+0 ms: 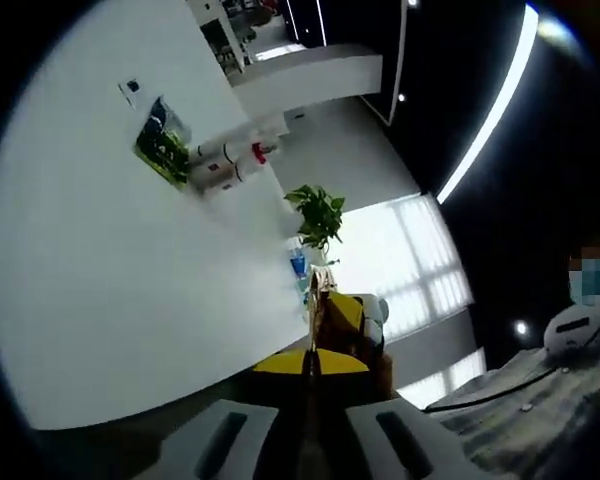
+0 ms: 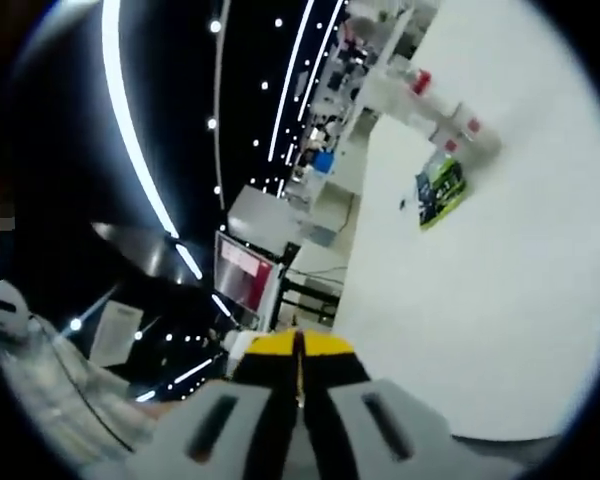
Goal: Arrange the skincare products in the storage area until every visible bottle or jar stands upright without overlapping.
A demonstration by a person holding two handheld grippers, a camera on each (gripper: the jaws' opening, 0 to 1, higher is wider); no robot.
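the task looks barely begun, if at all. on the white table [image 1: 110, 300] 2 white bottles [image 1: 223, 165] with red caps lie on their sides, close together beside a green card [image 1: 162, 145], so they are not upright yet. in the right gripper view the same bottles [image 2: 445, 120] lie near the table's far end, next to the card [image 2: 440, 188]. whether they touch or overlap is too small to tell. a plant [image 1: 317, 215] stands at the table's edge, with a small blue thing below it that i cannot identify.

both grippers are well apart from the bottles and strongly rolled, so the table runs up the frame. the left gripper [image 1: 308, 425] has its jaws pressed together, holding nothing. the right gripper [image 2: 300, 420] is likewise closed and empty, pointing past the table's edge toward the dark room.

left to do, as i judge it: reach both bottles and stand each up, apart.
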